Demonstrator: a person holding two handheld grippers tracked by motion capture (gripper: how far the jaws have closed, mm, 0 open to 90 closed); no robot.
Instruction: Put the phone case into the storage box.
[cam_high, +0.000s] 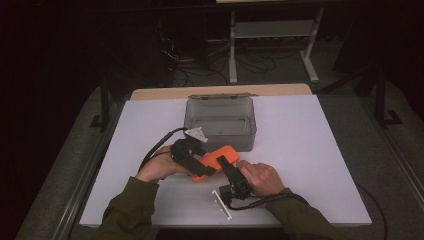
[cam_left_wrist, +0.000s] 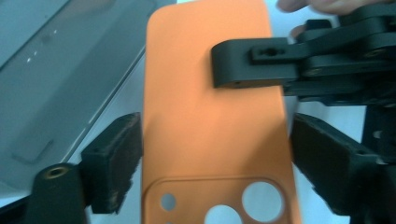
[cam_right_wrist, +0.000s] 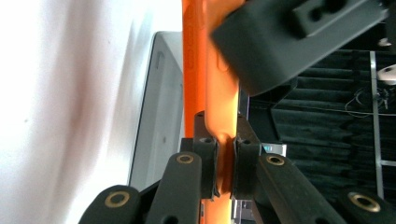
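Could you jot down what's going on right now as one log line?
left gripper: shut across orange phone case | right gripper: shut on its edge | grey bin: behind, empty | table

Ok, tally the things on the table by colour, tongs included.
Orange: 1, the phone case
Grey: 1, the box
White: 1, a small white piece
Black: 2, left tongs and right tongs, both shut on the phone case
Total: 5

The orange phone case (cam_left_wrist: 210, 126) runs off the left gripper view's bottom edge (camera cut-outs clipped), and the right gripper (cam_left_wrist: 252, 63) covers part of it. The grey bin (cam_left_wrist: 51, 74) there is blurred.
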